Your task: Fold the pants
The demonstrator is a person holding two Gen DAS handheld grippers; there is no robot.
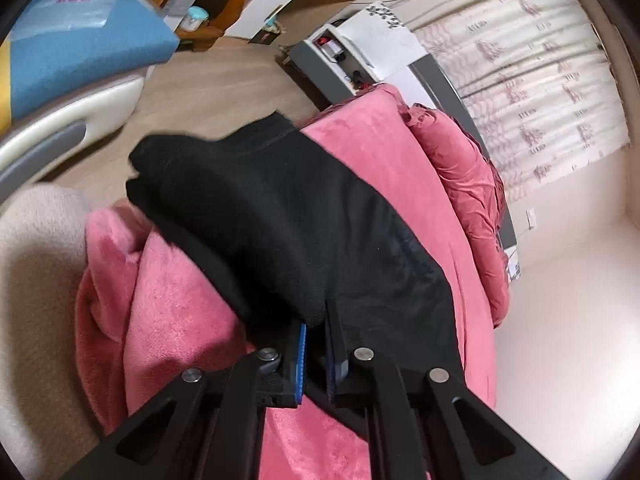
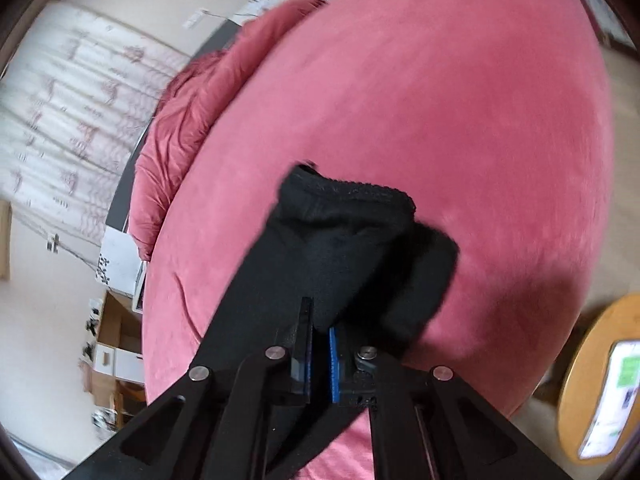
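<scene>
- Left gripper (image 1: 316,322) clenched on a bunched edge of the black pants (image 1: 280,216), blue pads pressed into the cloth from both sides.
- Right gripper (image 2: 320,326) likewise clamped on the pants (image 2: 352,240), a thick wad of dark fabric pinched between its blue-lined fingers.
- Pants held over the pink blanket (image 1: 360,176), draped across it in the left wrist view and bunched in folds ahead of the fingers.
- In the right wrist view, a hemmed edge of the pants curling upward beyond the fingertips, against the pink blanket (image 2: 440,100) behind.
- Beside the blanket on the lower left of the left view, a beige cushion-like surface (image 1: 36,248).
- Past the far side of the blanket, a crumpled darker red quilt (image 1: 468,176), seen also in the right view (image 2: 188,120).
- Near the blanket's lower right edge in the right view, a round wooden table (image 2: 580,360) with a phone-like screen (image 2: 612,396) lying on it.
- Beyond the blanket, wooden floor (image 1: 208,80) and a blue mat (image 1: 80,48) at the upper left of the left view.
- Farthest from the blanket, a pale patterned curtain (image 1: 532,80), also visible in the right view (image 2: 68,120).
</scene>
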